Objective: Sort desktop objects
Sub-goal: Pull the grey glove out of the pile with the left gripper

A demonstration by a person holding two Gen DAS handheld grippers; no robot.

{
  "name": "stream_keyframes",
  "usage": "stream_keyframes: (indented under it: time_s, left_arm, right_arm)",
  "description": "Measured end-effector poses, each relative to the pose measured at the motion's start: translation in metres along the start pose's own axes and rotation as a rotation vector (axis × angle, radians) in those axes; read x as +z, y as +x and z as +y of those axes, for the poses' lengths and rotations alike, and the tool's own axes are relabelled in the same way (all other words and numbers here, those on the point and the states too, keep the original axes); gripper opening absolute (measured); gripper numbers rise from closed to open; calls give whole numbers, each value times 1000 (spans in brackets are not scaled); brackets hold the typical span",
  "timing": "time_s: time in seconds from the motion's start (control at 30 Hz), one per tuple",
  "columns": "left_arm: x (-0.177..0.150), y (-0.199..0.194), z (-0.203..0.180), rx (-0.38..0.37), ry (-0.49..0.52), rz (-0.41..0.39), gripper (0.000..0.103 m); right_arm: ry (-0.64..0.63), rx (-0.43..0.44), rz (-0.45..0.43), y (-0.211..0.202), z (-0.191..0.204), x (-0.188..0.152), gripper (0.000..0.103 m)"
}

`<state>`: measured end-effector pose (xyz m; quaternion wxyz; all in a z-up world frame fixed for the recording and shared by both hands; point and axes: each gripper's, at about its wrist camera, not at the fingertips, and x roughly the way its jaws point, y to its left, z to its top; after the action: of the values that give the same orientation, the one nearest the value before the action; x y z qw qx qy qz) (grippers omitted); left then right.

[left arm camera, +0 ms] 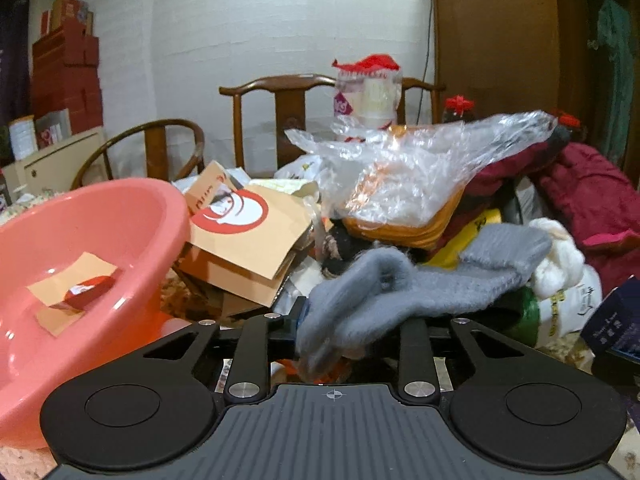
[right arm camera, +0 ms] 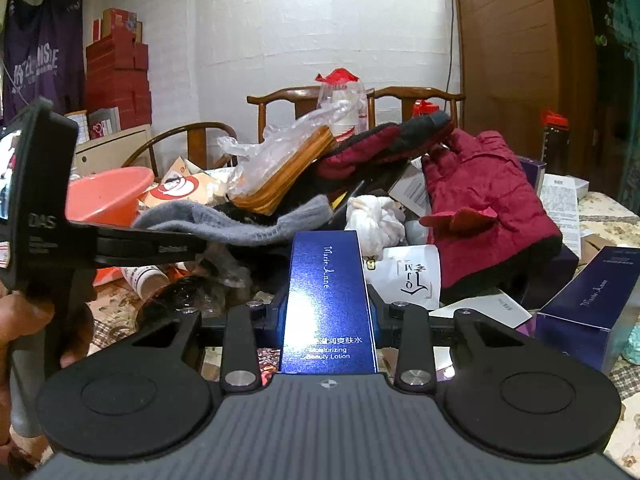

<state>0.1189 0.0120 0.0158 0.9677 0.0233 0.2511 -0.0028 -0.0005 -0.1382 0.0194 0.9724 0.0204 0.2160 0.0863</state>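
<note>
A grey woolly sock (left arm camera: 420, 284) lies across the heap of clutter, one end bunched between the jaws of my left gripper (left arm camera: 352, 320), which is shut on it; the sock hides the fingertips. From the right wrist view, the left gripper (right arm camera: 188, 246) reaches in from the left under the same sock (right arm camera: 240, 224), with a person's hand on its handle. My right gripper (right arm camera: 328, 308) is shut on a dark blue lotion box (right arm camera: 328, 280) that points forward. A pink plastic basin (left arm camera: 132, 216) stands to the left, with a folded paper card (left arm camera: 72, 292) inside.
A paper bag with a red logo (left arm camera: 248, 232), a clear plastic bag over an orange-striped item (left arm camera: 400, 184), a white cloth (right arm camera: 376, 216) and a red padded jacket (right arm camera: 480, 208) are piled together. Another dark blue box (right arm camera: 584, 304) lies at the right. Wooden chairs (left arm camera: 288, 108) stand behind.
</note>
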Motion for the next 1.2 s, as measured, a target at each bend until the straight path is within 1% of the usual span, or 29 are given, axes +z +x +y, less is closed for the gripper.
stream_keyframes:
  time_s: [0.1, 0.13, 0.17, 0.23, 0.3, 0.43, 0.47, 0.5, 0.53, 0.57, 0.6, 0.63, 0.67, 0.7, 0.83, 0.93, 1.0, 1.03, 1.07, 1.13, 1.2]
  left_arm:
    - [-1, -16, 2, -14, -12, -24, 22]
    - [-1, -22, 2, -19, -11, -33, 19]
    - [-1, -29, 3, -22, -7, -43, 7]
    - [-2, -41, 4, -29, -1, -56, 7]
    - [-4, -49, 8, -44, -15, -49, 7]
    - [-12, -66, 13, -29, -24, -61, 7]
    - [-13, -71, 14, -29, -18, -65, 8]
    - [-14, -75, 12, -38, 7, -62, 11]
    - [-16, -77, 9, -39, 39, -53, 31]
    - [-18, -77, 7, -33, 62, -52, 56]
    - [-21, -78, 4, -5, 92, -54, 69]
    - [-26, -79, 2, 19, 116, -63, 86]
    - [-30, -81, 2, 31, 127, -75, 93]
    - [-34, -83, 3, 33, 138, -86, 93]
    - [-40, -91, 8, 20, 149, -80, 93]
    - [-40, -104, 4, 4, 190, -106, 93]
    - [-39, -114, -1, -32, 216, -136, 95]
    - [-39, -118, -5, -55, 237, -153, 101]
    - [-39, -118, -10, -67, 258, -163, 103]
    - [-40, -114, -25, -81, 320, -178, 103]
    - [-39, -101, -36, -83, 359, -176, 103]
  right_arm:
    - [2, 4, -11, -5, 0, -1, 40]
    - [3, 6, -13, -7, 0, -1, 40]
    - [5, 8, -14, -8, 0, -1, 40]
    - [10, 14, -19, -11, 0, -2, 40]
    - [15, 21, -24, -13, 0, -3, 40]
    - [18, 41, -30, -16, 2, -6, 40]
    - [19, 46, -29, -16, 2, -6, 40]
    - [19, 51, -27, -16, 2, -7, 40]
    - [21, 56, -27, -15, 2, -8, 40]
    - [24, 61, -26, -15, 2, -8, 40]
    - [27, 68, -25, -15, 3, -9, 40]
    - [28, 74, -25, -15, 4, -9, 40]
    - [28, 78, -25, -15, 4, -10, 40]
    - [25, 80, -25, -15, 5, -11, 40]
    - [15, 81, -14, -15, 7, -13, 40]
    - [14, 80, -9, -14, 8, -13, 40]
    - [14, 79, -8, -14, 8, -13, 40]
    - [13, 77, -10, -15, 8, -13, 40]
    - [13, 75, -10, -16, 9, -13, 40]
    - [12, 71, -10, -19, 8, -12, 40]
    - [7, 53, -16, -23, 7, -12, 41]
